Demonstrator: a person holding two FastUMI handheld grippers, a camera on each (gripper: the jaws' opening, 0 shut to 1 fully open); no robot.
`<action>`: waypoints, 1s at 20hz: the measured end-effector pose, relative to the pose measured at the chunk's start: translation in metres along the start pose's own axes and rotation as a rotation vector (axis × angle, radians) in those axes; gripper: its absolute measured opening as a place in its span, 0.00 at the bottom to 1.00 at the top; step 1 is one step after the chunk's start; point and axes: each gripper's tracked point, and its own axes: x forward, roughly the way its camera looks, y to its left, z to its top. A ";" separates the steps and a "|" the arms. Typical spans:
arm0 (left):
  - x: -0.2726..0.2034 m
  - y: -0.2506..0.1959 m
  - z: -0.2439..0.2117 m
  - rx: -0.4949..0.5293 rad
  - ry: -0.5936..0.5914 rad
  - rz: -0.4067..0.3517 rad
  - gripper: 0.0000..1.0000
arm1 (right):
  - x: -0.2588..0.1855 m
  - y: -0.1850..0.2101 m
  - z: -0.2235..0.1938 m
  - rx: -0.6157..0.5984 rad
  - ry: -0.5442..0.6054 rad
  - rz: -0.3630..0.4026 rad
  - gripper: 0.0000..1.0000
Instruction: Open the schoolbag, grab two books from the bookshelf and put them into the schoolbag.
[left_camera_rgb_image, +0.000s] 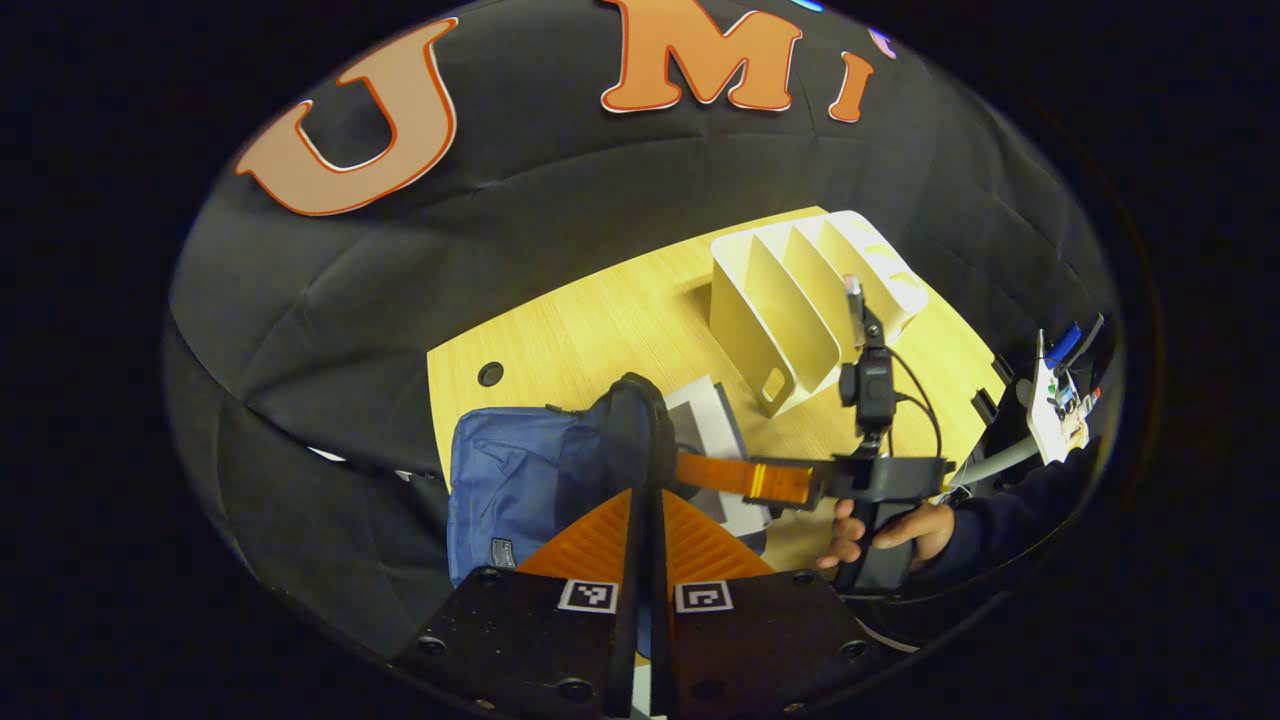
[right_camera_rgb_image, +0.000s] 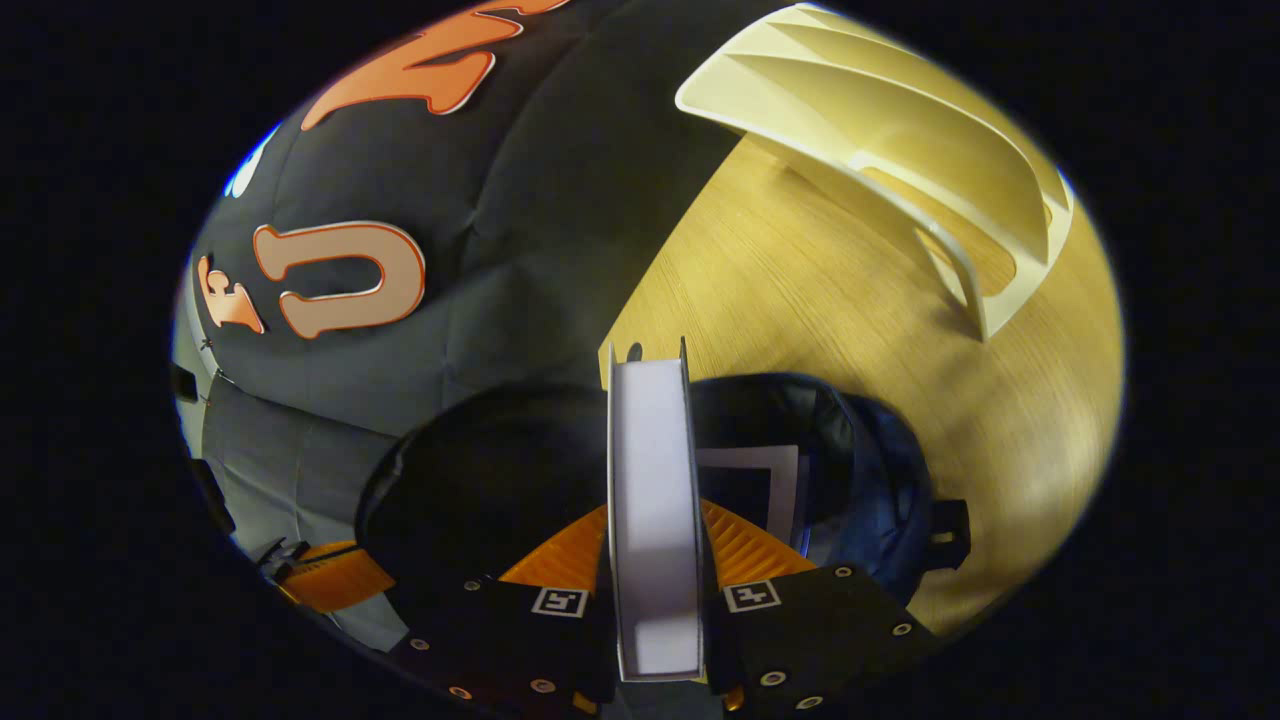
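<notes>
The right gripper (right_camera_rgb_image: 655, 540) is clamped on a white book (right_camera_rgb_image: 652, 500), held edge-on between its fingers and poised over the open mouth of the blue schoolbag (right_camera_rgb_image: 880, 490), inside which a pale sheet or cover of another book (right_camera_rgb_image: 755, 480) already shows. The left gripper (left_camera_rgb_image: 640, 470) is pinched tight on the dark rim of the schoolbag, holding the opening up; from the left gripper view the right gripper reaches in from the side, a hand (left_camera_rgb_image: 885, 535) on its handle. The likely trouble is the book catching on the soft rim or on the book already inside, which could tilt it out of the grip or push the bag across the table; if the left gripper lets the fabric sag, the mouth may fold shut under the book. The cream bookshelf (left_camera_rgb_image: 800, 310) stands behind the bag with its slots looking empty, so this seems to be the second book. Everything rests on a light wooden table (left_camera_rgb_image: 600, 320) with a round cable hole (left_camera_rgb_image: 490, 374), closed in by black cloth walls
</notes>
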 end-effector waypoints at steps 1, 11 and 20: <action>0.001 -0.004 0.002 -0.001 0.001 -0.005 0.07 | 0.005 -0.001 -0.006 0.000 0.013 0.003 0.35; 0.013 -0.039 -0.003 0.067 0.028 -0.077 0.07 | 0.030 0.005 -0.031 -0.051 0.052 0.032 0.40; 0.023 -0.045 0.001 0.093 0.039 -0.088 0.07 | 0.053 -0.011 -0.042 -0.032 0.096 -0.028 0.47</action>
